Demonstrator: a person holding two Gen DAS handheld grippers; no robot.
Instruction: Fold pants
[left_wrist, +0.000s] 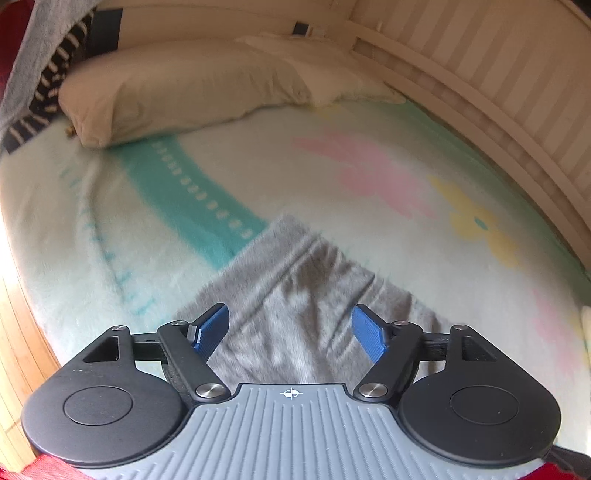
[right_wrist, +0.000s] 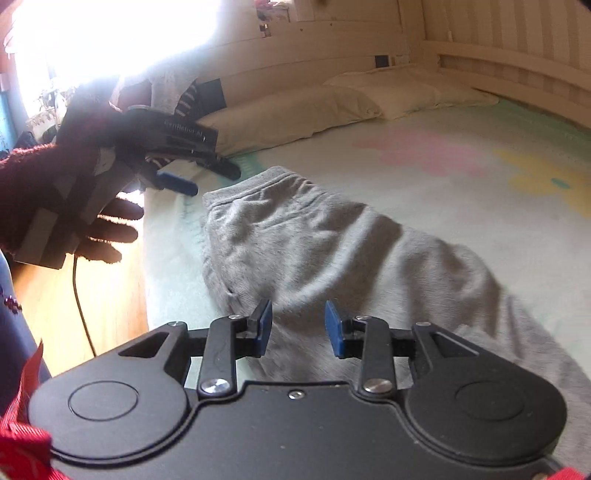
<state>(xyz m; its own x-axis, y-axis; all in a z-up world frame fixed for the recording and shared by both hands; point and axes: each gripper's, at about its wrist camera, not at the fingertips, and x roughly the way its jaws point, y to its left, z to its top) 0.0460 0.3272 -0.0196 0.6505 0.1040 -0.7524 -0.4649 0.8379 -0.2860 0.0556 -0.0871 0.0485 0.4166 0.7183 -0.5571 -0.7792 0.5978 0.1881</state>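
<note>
— Looking over the bed (right_wrist: 498, 122) first: the flowered blanket (left_wrist: 332, 155) covers it, two cream pillows (left_wrist: 177, 88) lie along the far edge, and the grey sweatpants (right_wrist: 332, 251) are spread on the near part.

— Which way do they run?

— In the right wrist view the long axis goes from the waistband (right_wrist: 258, 181) at far left down to the near right, where the cloth passes out of view. It looks like one layer laid over another already, so I'd judge a lengthwise fold done and a crosswise one due.

— And the claws?

— Both empty. The left gripper (left_wrist: 290, 328) has its jaws spread wide above the waistband end — nothing between the blue pads (left_wrist: 214, 328) but cloth lying below. The right gripper (right_wrist: 298, 328) is about half open over the middle of the pants, touching nothing.

— So who takes what?

— Left is nearer the waistband; right is nearer the leg end, toward its near right.
</note>
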